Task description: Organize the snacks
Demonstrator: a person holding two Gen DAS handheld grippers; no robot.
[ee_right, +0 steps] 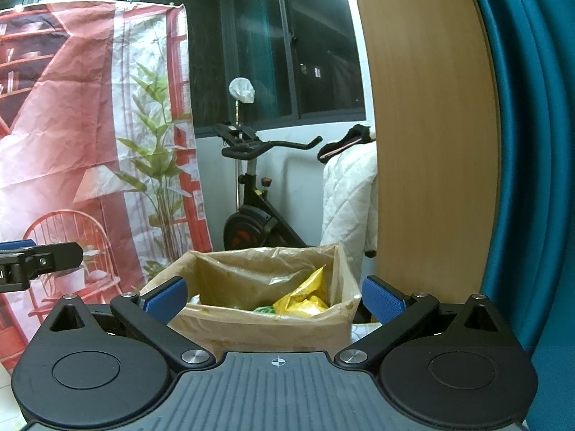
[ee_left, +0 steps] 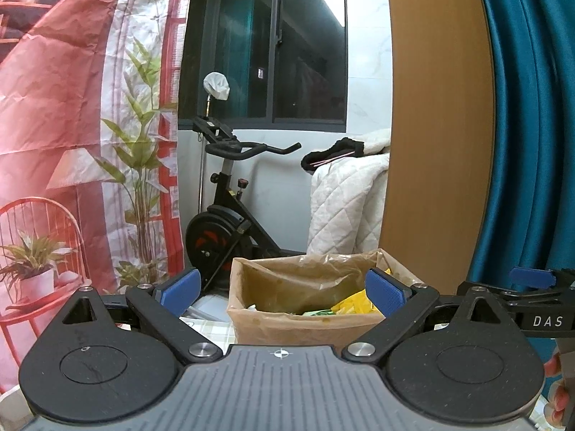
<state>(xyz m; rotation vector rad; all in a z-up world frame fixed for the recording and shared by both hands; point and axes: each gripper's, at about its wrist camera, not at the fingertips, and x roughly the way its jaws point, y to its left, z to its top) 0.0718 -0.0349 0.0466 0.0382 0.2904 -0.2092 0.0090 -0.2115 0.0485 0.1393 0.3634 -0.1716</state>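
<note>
A cardboard box (ee_left: 305,327) lined with a clear plastic bag stands on the table ahead of both grippers; it also shows in the right wrist view (ee_right: 266,327). Inside lie a yellow snack packet (ee_right: 305,296) and a green one (ee_right: 264,310); the yellow packet (ee_left: 354,303) shows in the left wrist view too. My left gripper (ee_left: 284,292) is open and empty, just short of the box. My right gripper (ee_right: 275,296) is open and empty, facing the box. The right gripper's tip (ee_left: 532,278) appears at the right edge of the left view.
A checked tablecloth (ee_left: 212,332) covers the table. Behind stand an exercise bike (ee_left: 230,215), a printed red backdrop (ee_left: 72,143), a white quilt (ee_left: 345,201), a wooden panel (ee_left: 435,125) and a teal curtain (ee_left: 532,107).
</note>
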